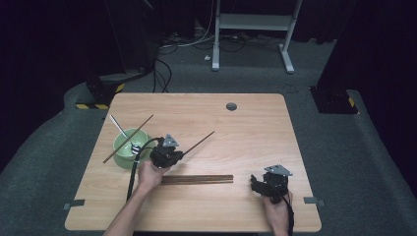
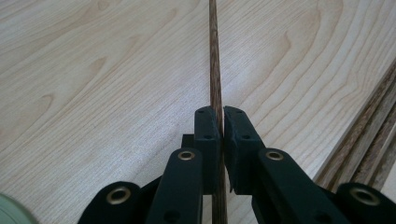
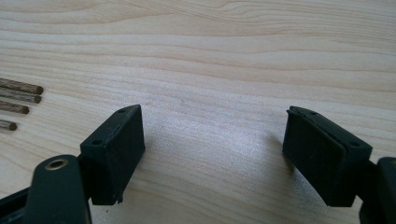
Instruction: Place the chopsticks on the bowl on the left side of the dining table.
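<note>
My left gripper point(image 1: 181, 154) point(image 2: 220, 121) is shut on a brown wooden chopstick point(image 1: 199, 142) point(image 2: 215, 60), which sticks out up and to the right over the table. Several more chopsticks point(image 1: 196, 179) point(image 3: 18, 98) lie side by side on the table just in front of that gripper; their edges point(image 2: 369, 135) show at the right of the left gripper view. A green bowl point(image 1: 123, 146) at the left holds a metal spoon point(image 1: 119, 129), and another chopstick point(image 1: 129, 138) rests across it. My right gripper point(image 1: 255, 184) point(image 3: 212, 149) stands open, low over bare wood at the front right.
The light wooden table point(image 1: 255, 128) has a round grommet hole point(image 1: 231, 106) near its far edge. Cables and a white frame's feet point(image 1: 216, 61) lie on the floor beyond the table.
</note>
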